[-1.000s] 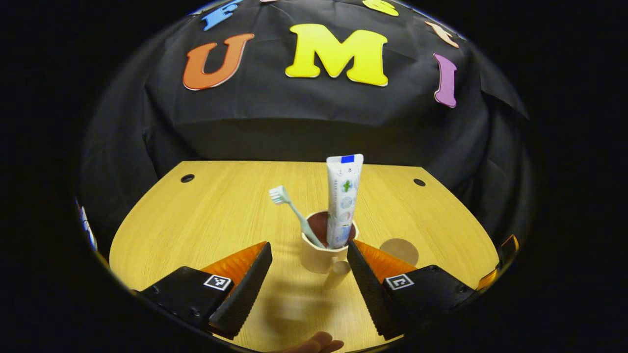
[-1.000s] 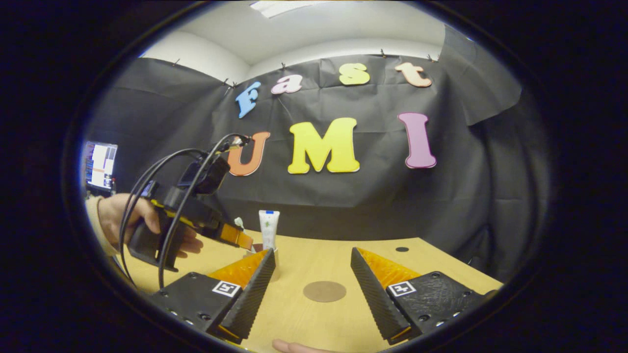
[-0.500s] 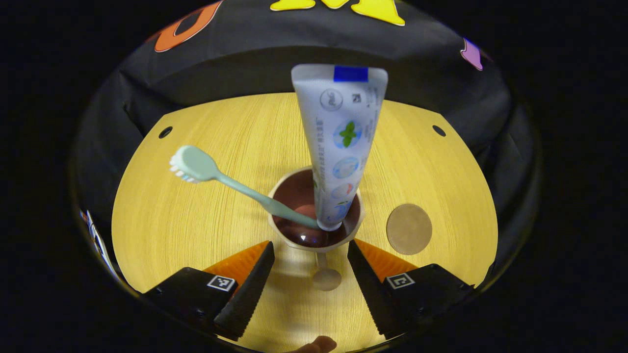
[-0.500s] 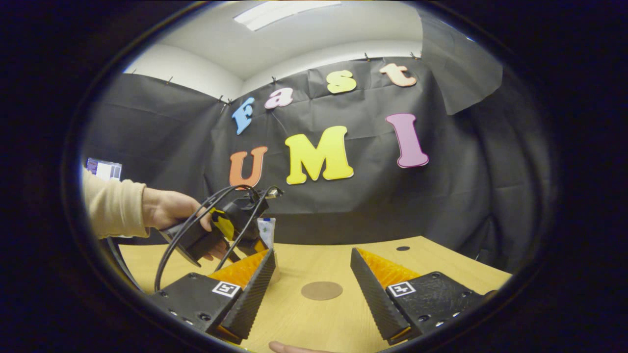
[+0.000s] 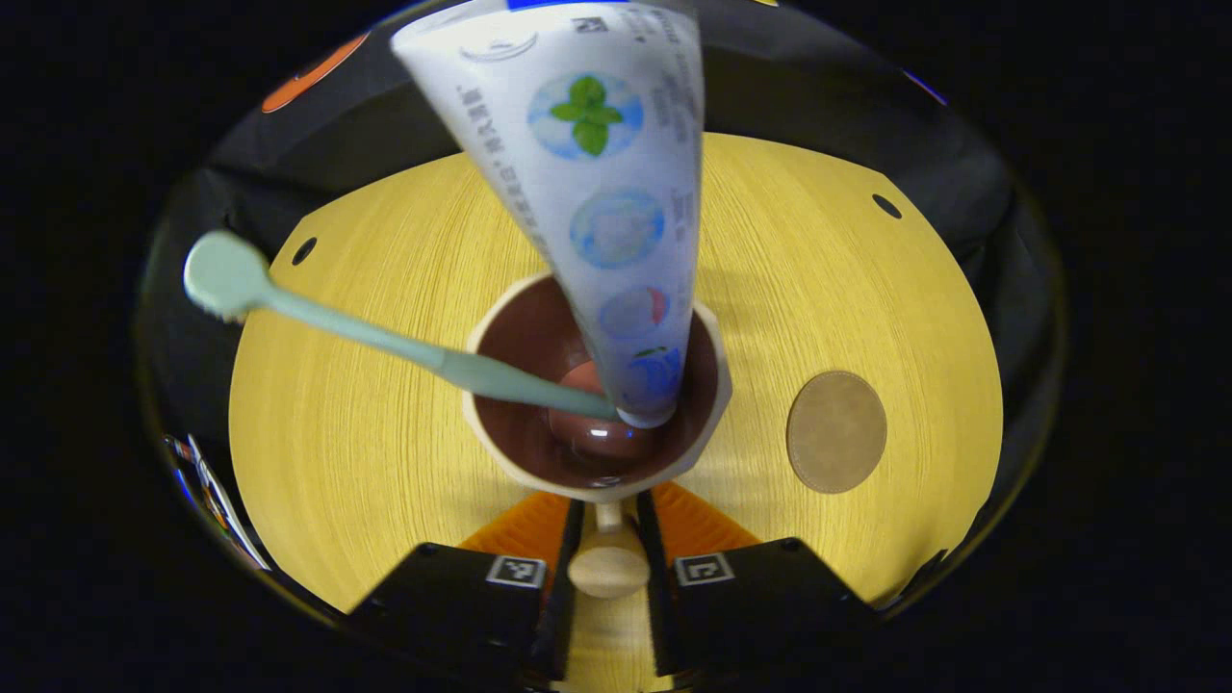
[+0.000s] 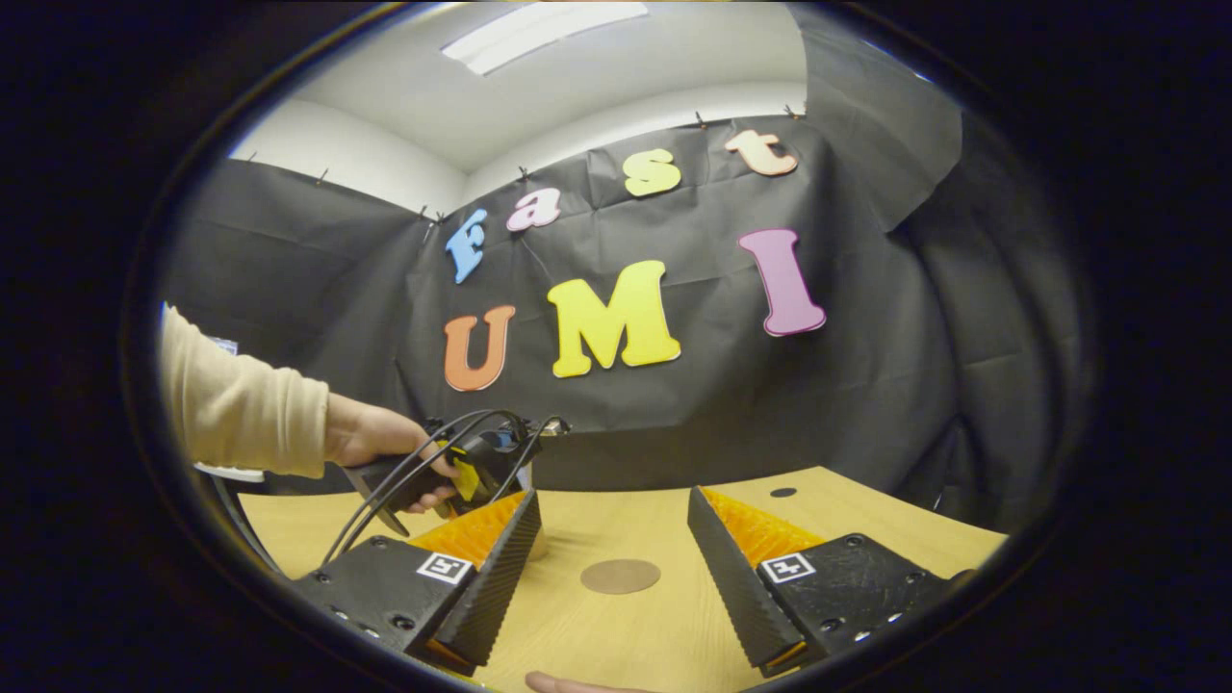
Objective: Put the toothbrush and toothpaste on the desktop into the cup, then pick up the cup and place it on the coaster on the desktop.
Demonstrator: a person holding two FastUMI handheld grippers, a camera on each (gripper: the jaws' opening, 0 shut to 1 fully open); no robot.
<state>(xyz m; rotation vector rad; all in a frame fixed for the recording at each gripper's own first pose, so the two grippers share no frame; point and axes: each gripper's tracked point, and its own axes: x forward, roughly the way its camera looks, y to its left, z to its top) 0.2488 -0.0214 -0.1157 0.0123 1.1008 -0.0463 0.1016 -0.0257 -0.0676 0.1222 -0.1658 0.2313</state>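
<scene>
In the left gripper view I look down into the cream cup (image 5: 520, 423) with a brown inside. The white toothpaste tube (image 5: 602, 192) stands in it, cap down. The pale green toothbrush (image 5: 366, 332) leans out to the left, head up. My left gripper (image 5: 606, 577) is shut on the cup's handle (image 5: 608, 568), one finger on each side. The round brown coaster (image 5: 835, 431) lies on the table right of the cup. In the right gripper view my right gripper (image 6: 612, 496) is open above the table, with the coaster (image 6: 620, 577) lying beyond its fingers.
The wooden table (image 5: 385, 481) has two small holes near its far corners (image 5: 885, 205). In the right gripper view a hand in a cream sleeve (image 6: 241, 409) holds the left gripper (image 6: 462, 476) with its black cables at the left. Black cloth walls surround the table.
The left gripper came forward and down over the cup and its fingers shut on the handle. The right gripper tilted up slightly and stays open.
</scene>
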